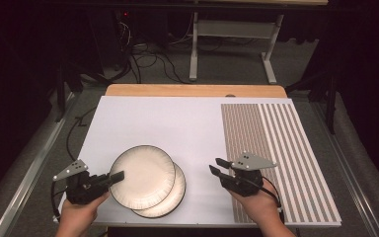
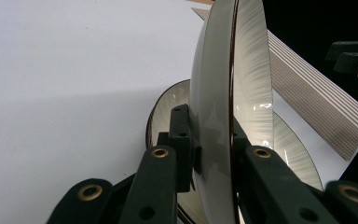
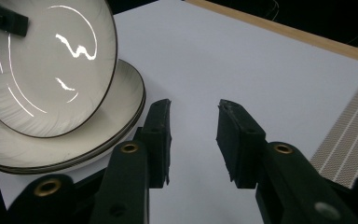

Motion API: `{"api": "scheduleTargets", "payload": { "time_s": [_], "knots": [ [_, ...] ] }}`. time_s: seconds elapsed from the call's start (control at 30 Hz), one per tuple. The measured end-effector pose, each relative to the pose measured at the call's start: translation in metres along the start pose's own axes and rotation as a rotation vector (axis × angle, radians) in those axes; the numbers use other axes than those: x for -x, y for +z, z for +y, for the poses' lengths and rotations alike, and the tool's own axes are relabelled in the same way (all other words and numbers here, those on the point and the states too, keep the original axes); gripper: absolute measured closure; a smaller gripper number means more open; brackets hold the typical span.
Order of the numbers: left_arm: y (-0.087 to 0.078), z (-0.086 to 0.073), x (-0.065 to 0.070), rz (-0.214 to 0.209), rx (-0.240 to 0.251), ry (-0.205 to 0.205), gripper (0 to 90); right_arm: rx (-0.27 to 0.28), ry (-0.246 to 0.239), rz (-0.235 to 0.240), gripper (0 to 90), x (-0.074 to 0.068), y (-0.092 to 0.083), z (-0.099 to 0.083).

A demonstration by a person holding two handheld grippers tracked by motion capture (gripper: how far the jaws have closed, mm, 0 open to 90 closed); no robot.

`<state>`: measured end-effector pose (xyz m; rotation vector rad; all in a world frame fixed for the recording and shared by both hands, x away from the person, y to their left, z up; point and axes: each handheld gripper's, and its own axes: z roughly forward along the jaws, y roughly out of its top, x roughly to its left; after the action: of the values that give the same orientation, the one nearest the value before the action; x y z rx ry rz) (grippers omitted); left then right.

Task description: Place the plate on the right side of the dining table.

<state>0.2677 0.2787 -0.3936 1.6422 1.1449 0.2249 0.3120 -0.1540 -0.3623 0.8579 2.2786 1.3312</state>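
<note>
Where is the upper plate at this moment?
In the high view the upper plate is near the table's front left, lifted over the lower plates, its rim clamped in the left gripper.

Glossy cream ceramic plates (image 3: 46,70) with fine ribbed rims and dark edge lines, matt white table sheet (image 1: 177,128), striped woven-looking mat (image 1: 271,148), pale wood table edge (image 1: 192,90), matt black plastic gripper jaws with brass-coloured rivets

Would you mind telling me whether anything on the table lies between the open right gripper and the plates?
Nothing visible does. Bare white table surface separates the right gripper from the lower plate. The left gripper grips the lifted upper plate at its far rim.
</note>
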Motion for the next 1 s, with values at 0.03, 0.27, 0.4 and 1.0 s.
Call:
{"api": "scheduleTargets", "payload": {
  "time_s": [0.03, 0.27, 0.4, 1.0],
  "knots": [
    [0.0, 0.0, 0.001, 0.0, 0.003, 0.006, 80.1, 0.016, 0.004, -0.014, 62.0, 0.003, -0.005, -0.001],
    [-0.003, 0.0, 0.002, 0.018, 0.032, 0.037, 80.3, 0.046, 0.024, -0.051, 51.7, 0.011, -0.022, -0.007],
    [-0.005, 0.0, 0.003, 0.036, 0.053, 0.059, 80.4, 0.074, 0.03, -0.066, 44.7, 0.016, -0.032, -0.01],
    [-0.013, 0.002, 0.017, 0.178, 0.156, 0.269, 80.4, 0.131, 0.049, -0.12, 0.6, 0.02, -0.051, -0.02]
  ]
}}
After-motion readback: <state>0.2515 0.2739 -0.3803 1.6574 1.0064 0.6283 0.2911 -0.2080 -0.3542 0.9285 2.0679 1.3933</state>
